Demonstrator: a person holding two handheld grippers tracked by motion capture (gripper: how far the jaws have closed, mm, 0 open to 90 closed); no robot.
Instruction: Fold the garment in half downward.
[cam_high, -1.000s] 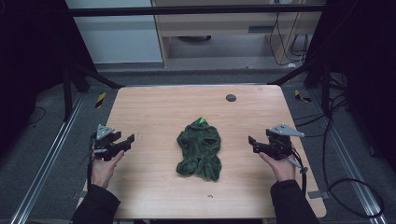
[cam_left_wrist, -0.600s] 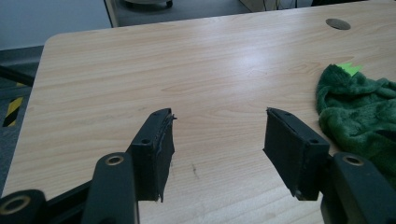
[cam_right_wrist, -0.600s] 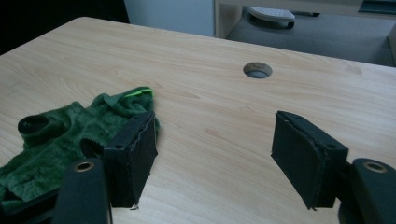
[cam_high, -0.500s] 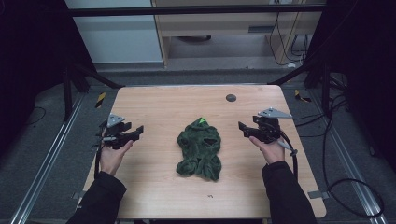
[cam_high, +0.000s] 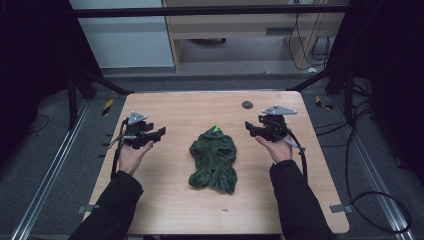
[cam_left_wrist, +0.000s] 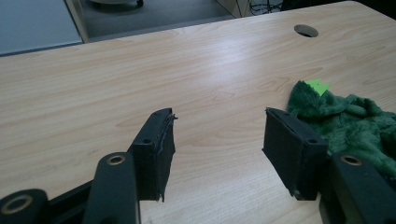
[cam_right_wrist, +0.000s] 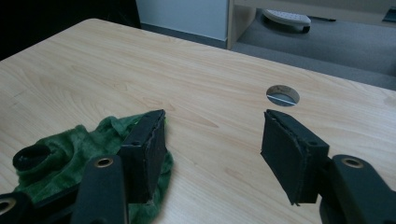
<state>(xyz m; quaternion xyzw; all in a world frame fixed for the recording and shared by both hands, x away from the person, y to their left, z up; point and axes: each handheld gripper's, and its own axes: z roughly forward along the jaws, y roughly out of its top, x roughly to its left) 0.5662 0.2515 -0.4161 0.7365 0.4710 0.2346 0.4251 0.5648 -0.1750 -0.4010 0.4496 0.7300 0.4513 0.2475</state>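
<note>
Two grippers flank a green cloth (cam_high: 213, 160) crumpled mid-table (cam_high: 165, 200) in the high view: left gripper (cam_high: 159, 132), right gripper (cam_high: 249, 126). Left gripper view: jaws apart, cloth (cam_left_wrist: 355, 121) beside the right-hand jaw. Right gripper view: jaws apart, cloth (cam_right_wrist: 88, 140) behind the left-hand jaw, table hole (cam_right_wrist: 282, 94) beyond.

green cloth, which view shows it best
The high view: the whole green cloth lies crumpled mid-table between the two grippers, with a bright green tag at its far end. The left gripper view catches one part behind its own jaw; the right gripper view shows one edge, partly hidden by a jaw.
</note>
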